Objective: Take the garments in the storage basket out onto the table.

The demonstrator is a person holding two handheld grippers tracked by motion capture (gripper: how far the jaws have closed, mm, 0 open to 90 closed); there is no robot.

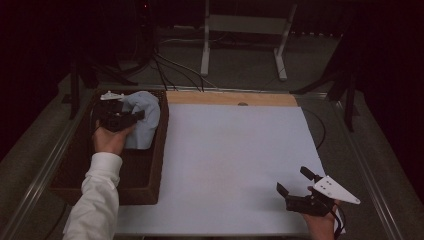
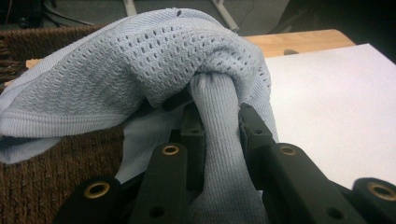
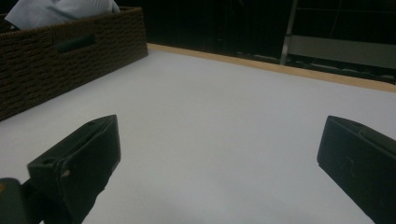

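Left gripper (image 2: 219, 126) clamping a bunched fold of the cloth (image 2: 140, 70) between both jaws, over the basket (image 1: 150, 165). Right gripper (image 1: 295, 182) hovering over the white sheet (image 1: 225, 150), jaws spread wide, holding nothing.

Pale blue knit garment (image 2: 140, 70): lower end cut off by bottom edge in left gripper view, bunched folds hide its shape. In right gripper view, garment's lower part hidden behind wicker basket (image 3: 70, 60) wall; basket cut off at left edge.
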